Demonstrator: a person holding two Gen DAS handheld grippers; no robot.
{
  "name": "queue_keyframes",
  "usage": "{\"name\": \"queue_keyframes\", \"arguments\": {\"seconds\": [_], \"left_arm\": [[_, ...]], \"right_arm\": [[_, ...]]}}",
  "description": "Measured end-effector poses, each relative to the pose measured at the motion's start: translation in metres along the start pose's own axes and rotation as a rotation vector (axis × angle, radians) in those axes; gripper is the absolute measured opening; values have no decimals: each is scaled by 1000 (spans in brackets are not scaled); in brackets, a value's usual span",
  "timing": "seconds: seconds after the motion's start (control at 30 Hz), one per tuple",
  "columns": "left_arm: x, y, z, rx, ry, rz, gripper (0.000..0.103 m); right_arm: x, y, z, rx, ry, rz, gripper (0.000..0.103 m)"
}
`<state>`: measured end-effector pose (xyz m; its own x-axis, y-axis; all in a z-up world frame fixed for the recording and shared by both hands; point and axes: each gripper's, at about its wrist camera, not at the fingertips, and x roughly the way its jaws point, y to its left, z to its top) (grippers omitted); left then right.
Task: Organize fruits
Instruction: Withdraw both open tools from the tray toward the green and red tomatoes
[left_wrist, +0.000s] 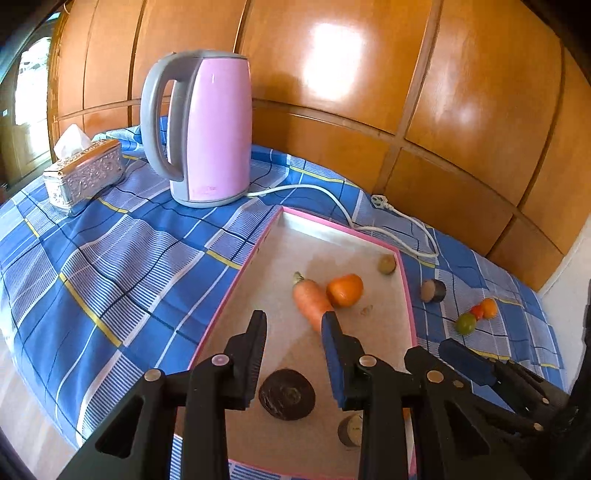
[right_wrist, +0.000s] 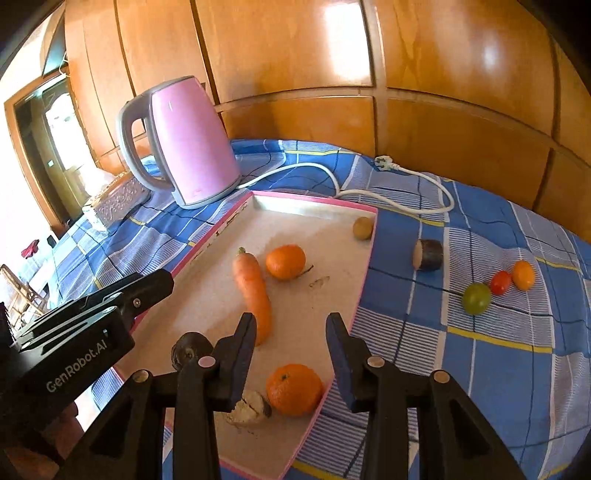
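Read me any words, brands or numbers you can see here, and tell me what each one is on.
"GenRobot.AI": white lettering on the black body of the left gripper, seen from the right wrist view.
Faint mark low on the pink kettle: too blurred to read.
Dark marks along the left rim of the pink tray: too small to read.
No other readable text.
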<state>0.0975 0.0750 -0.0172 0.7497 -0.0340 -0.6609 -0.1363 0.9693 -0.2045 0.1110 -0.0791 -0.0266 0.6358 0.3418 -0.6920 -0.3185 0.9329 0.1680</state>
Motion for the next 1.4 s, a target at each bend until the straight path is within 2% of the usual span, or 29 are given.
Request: {"name": "queue_keyframes", "arguments": {"seconds": [0.53,1.07,1.4], "left_arm": [[-11,-24,-17,56,12,-28,30],[-6,-67,-28,146,39,-106,31],[4,-94,-27,193,57,-163,32]], "right_arm": [[-24,-23,-16,71,-31,-65,40],[-36,-81,-39,212,-16,-162,40],[-42,-118,-43,288,-22,-216,40]]}}
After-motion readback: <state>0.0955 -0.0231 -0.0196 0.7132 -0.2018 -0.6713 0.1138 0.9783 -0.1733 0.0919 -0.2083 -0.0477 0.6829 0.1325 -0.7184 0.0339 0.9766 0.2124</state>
